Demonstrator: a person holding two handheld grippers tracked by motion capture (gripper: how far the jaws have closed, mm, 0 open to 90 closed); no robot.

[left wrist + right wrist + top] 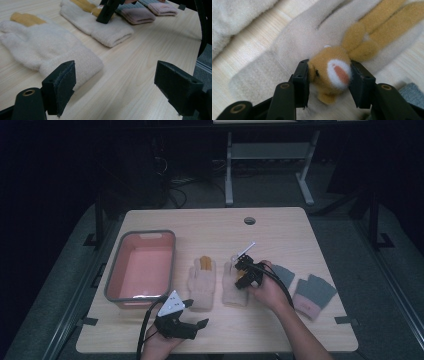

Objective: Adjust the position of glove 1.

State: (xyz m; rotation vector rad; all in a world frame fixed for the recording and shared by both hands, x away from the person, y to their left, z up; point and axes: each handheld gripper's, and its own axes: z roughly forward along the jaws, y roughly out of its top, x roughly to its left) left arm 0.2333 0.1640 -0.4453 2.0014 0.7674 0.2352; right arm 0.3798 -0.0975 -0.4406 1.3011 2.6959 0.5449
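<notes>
We pinch the right glove's (235, 287) bunny face (332, 72) with the right gripper (329, 82) fingers to lift it — left gripper (115, 85) fingers open, waiting near.

Table: light wood-grain top (280, 227), rounded corners, with a round cable hole (249, 220) near the far edge.
Floor: grey carpet (350, 245) around the table, darker toward the far side.
Far furniture: a second desk's pale metal frame (270, 152) with two legs standing beyond the table.
Cables: a dark tangle (177, 182) on the floor, far left of that frame.
Sides: black posts (99, 217) at left and right of the table.
Light: dim room; the tabletop is the brightest area, the far wall black.
</notes>
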